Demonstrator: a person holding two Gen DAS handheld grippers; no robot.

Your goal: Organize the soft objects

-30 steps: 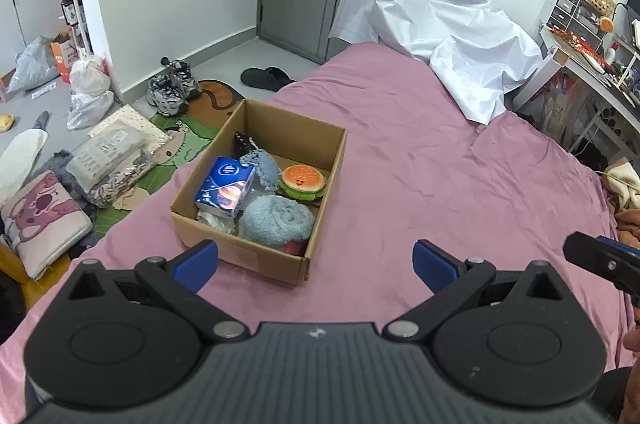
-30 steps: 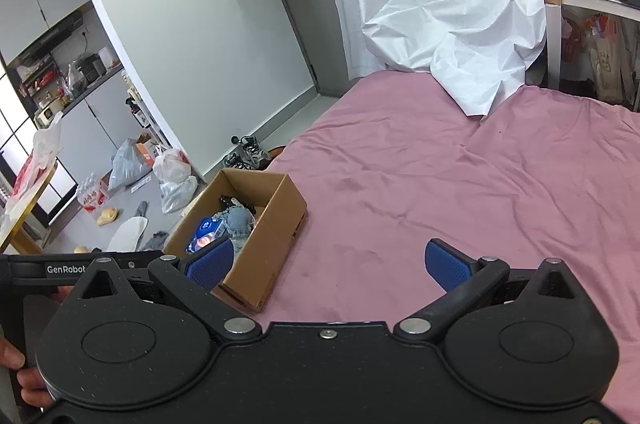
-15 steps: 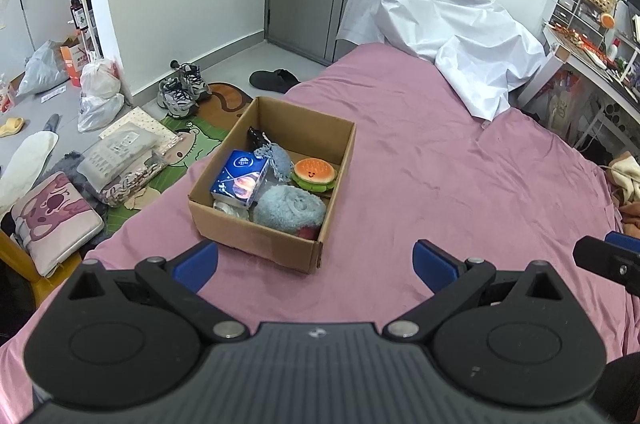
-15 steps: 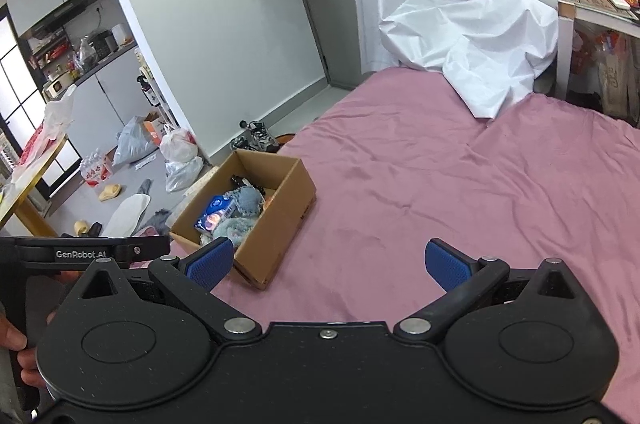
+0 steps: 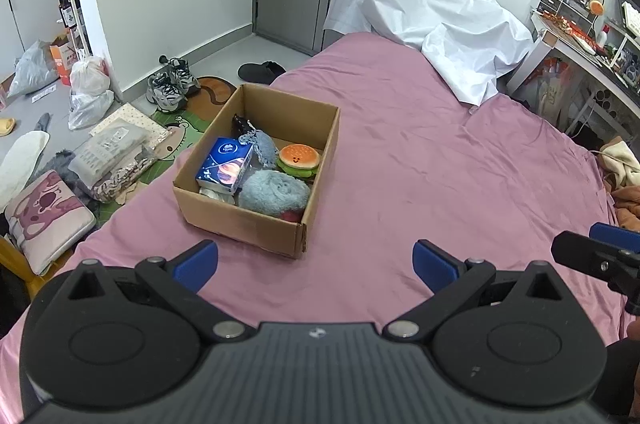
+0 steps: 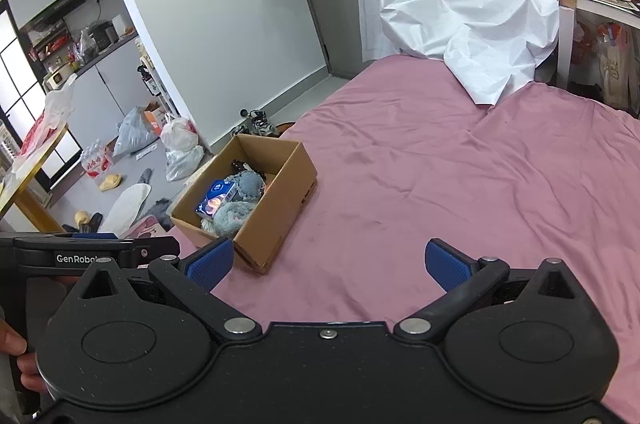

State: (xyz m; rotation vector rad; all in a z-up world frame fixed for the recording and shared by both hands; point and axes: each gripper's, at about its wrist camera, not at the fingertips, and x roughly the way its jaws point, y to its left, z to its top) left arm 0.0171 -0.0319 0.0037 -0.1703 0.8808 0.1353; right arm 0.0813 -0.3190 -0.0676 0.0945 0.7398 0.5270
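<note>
A wide bed (image 5: 440, 160) covered in a mauve-pink sheet fills most of both views, with a crumpled white sheet (image 5: 432, 12) heaped at its far end. On the bed, close to its left edge above a cluttered floor, sits an open cardboard box (image 5: 244, 224) already holding the soft objects: a fluffy grey-blue plush (image 5: 274, 193) at the near side, a blue tissue pack (image 5: 226, 166) tilted against the left wall, a burger-shaped plush (image 5: 299, 159) by the right wall, and a small knitted grey-blue toy (image 5: 262, 148) behind them. The left gripper (image 5: 316, 260) hovers above the bed with its jaws spread wide and empty; the box lies ahead of them, slightly left of centre and clearly apart. The right gripper (image 6: 326, 262) is likewise spread and empty, with the box ahead and to its left, its near corner just past the left blue pad in that view. Likely risks from here: the box rests near the mattress edge on soft, yielding bedding, so a sideways nudge from either gripper could tip or slide it toward the floor – and the loosely piled contents could spill. The fluffy plush would probably compress and slip from a shallow pinch, and the two grippers, close together, could collide if both reach in at once.
</note>
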